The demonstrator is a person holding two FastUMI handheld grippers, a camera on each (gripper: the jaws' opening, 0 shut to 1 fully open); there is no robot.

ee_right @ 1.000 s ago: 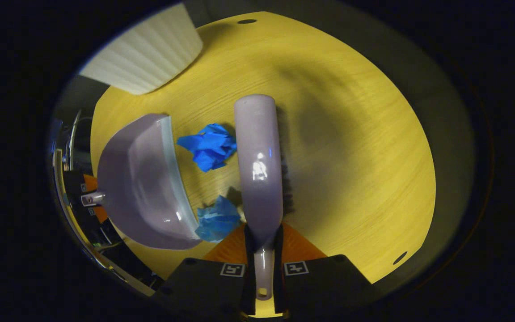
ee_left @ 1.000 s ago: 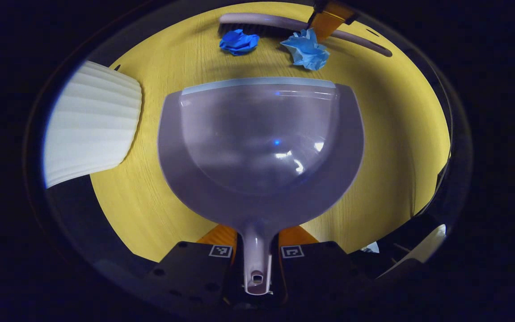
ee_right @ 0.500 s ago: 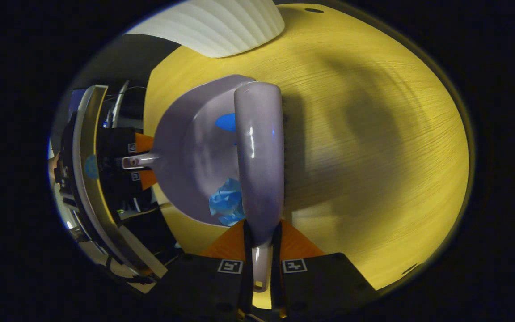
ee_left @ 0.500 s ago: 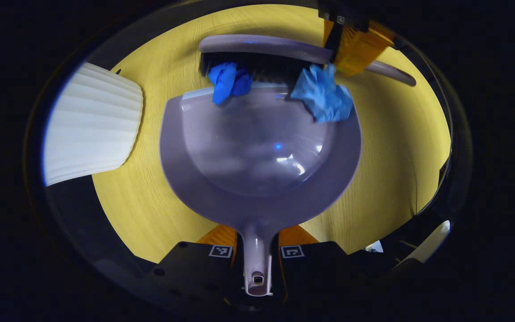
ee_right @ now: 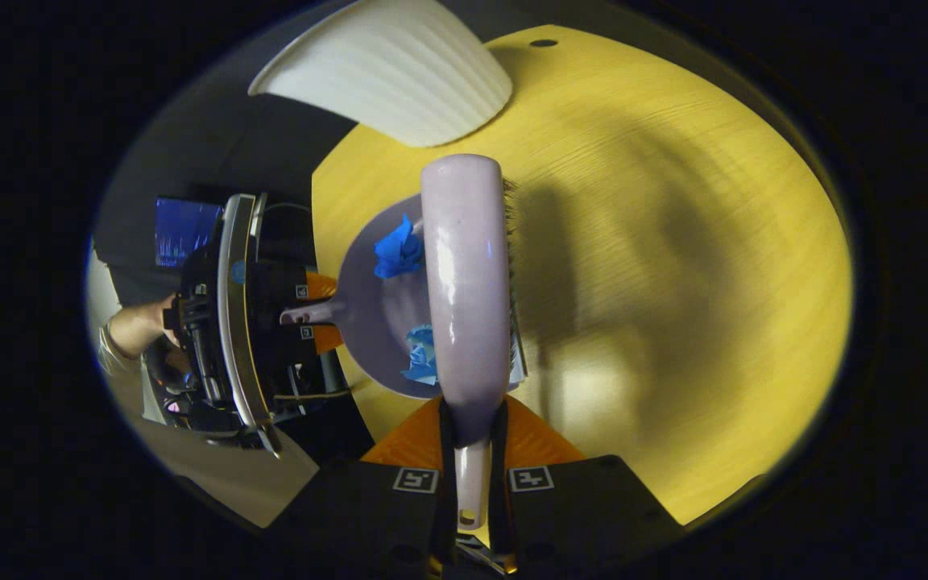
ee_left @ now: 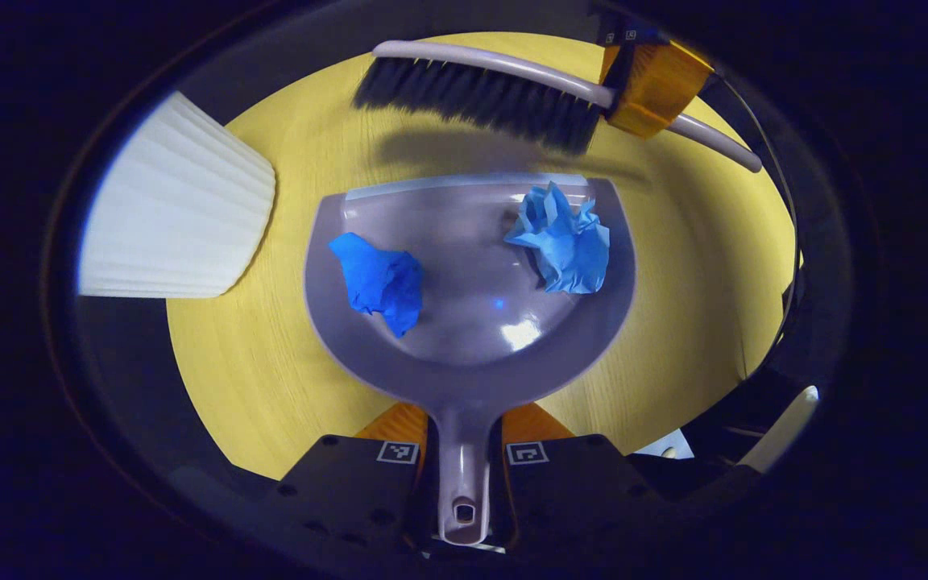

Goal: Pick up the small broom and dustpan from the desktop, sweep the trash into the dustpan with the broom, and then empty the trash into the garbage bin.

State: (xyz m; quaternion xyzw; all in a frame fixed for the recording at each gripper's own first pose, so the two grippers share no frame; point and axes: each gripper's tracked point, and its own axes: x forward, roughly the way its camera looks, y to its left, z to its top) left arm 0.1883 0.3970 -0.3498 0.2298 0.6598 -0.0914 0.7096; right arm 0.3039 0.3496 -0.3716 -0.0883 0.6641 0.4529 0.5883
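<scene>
My left gripper (ee_left: 464, 439) is shut on the handle of the lilac dustpan (ee_left: 472, 354), which lies on the yellow desktop (ee_left: 254, 362). Two crumpled blue paper balls rest inside the pan, a darker one (ee_left: 379, 279) at its left and a lighter one (ee_left: 565, 246) at its right. My right gripper (ee_right: 472, 443) is shut on the handle of the lilac broom (ee_right: 464, 282). The broom (ee_left: 480, 93) hovers above the desk just beyond the pan's front lip, its dark bristles hanging down. In the right gripper view the dustpan (ee_right: 379, 314) and both blue balls lie left of the broom head.
A white ribbed garbage bin (ee_left: 174, 213) stands at the desk's edge left of the dustpan, also at the top as the bin (ee_right: 399, 68) in the right gripper view. A person's hand (ee_right: 138, 326) holds the left gripper.
The broom swept both blue paper balls from the desk over the lip into the dustpan, then lifted up and away from it. The dustpan stayed in place.
</scene>
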